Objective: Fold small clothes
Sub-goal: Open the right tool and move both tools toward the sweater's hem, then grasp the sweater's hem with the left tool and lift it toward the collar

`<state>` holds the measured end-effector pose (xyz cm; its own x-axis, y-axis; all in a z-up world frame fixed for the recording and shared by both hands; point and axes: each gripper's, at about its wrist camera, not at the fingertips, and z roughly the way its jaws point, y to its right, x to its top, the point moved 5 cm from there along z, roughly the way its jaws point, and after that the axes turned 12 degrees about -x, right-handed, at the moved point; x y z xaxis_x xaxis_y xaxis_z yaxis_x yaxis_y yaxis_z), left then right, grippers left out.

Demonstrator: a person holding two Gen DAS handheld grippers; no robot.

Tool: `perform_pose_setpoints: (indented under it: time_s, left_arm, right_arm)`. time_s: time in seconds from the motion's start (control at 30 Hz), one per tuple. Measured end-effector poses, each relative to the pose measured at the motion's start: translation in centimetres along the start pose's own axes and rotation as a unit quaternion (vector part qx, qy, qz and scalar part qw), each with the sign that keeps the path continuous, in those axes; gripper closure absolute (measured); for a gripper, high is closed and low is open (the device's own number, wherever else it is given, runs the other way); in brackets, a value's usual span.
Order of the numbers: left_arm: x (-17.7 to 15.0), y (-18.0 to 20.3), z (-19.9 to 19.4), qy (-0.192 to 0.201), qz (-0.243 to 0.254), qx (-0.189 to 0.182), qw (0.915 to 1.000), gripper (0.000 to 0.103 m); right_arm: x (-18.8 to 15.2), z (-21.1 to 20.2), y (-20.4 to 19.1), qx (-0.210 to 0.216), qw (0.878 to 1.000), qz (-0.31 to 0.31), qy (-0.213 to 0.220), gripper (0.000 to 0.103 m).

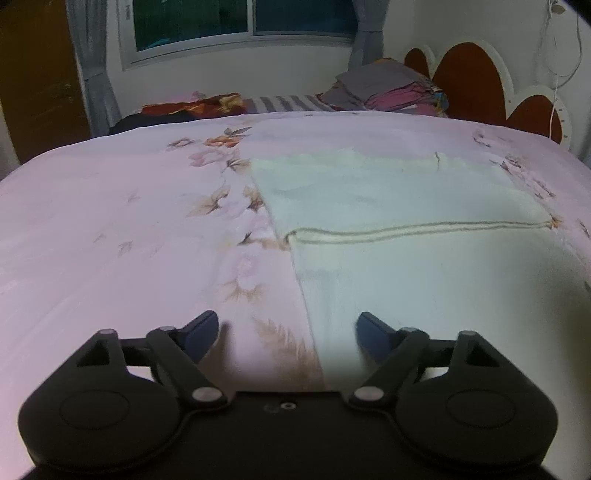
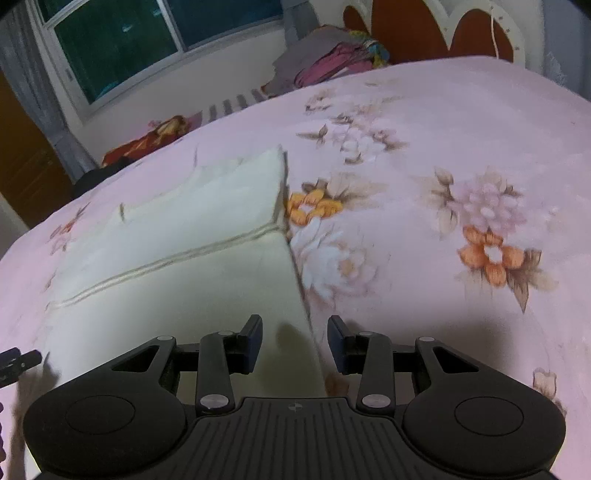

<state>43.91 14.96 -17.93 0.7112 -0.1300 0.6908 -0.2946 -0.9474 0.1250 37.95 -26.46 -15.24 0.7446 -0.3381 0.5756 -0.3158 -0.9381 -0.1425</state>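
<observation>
A pale cream garment [image 1: 406,258] lies flat on the pink floral bedcover [image 1: 110,221], with a seam line running across it. My left gripper [image 1: 288,325] hovers open over the garment's left edge, one fingertip over the bedcover and the other over the cloth, pressing on nothing. In the right wrist view the same garment [image 2: 184,288] fills the lower left. My right gripper [image 2: 295,328] has its jaws partly apart astride the garment's right edge, and the pads do not pinch the cloth.
A pile of folded clothes [image 1: 388,88] sits by the brown headboard [image 1: 469,81] at the far end. A red patterned cloth [image 1: 195,105] lies at the far left under the window [image 1: 240,22]. Bare floral bedcover [image 2: 461,184] stretches to the right of the garment.
</observation>
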Motion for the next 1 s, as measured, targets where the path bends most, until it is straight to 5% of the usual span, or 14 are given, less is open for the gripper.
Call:
perform_pose_setpoints:
  time_s: [0.3, 0.63, 0.73, 0.87, 1.0]
  left_arm:
    - [-3.8, 3.3, -4.9, 0.008, -0.012, 0.001, 0.9999, 0.024]
    - [-11.6, 6.2, -11.4, 0.014, -0.08, -0.02, 0.9965, 0.031]
    - [-14.0, 6.0, -12.7, 0.008, -0.123, -0.044, 0.9913, 0.041]
    - [-16.3, 5.6, -14.4, 0.019, -0.173, -0.067, 0.9824, 0.042]
    - [-17.3, 5.0, -15.1, 0.038, -0.235, -0.119, 0.9638, 0.05]
  right_arm:
    - [-3.0, -3.7, 1.7, 0.036, 0.999, -0.011, 0.003, 0.064]
    - [-9.4, -10.2, 7.2, 0.074, 0.997, 0.0, -0.001, 0.064]
    - [-11.3, -11.2, 8.7, 0.087, 0.996, 0.017, -0.016, 0.064]
    - [-14.0, -11.8, 9.9, 0.115, 0.991, 0.042, -0.048, 0.064]
    - [-15.9, -12.1, 9.8, 0.135, 0.988, 0.041, -0.065, 0.064]
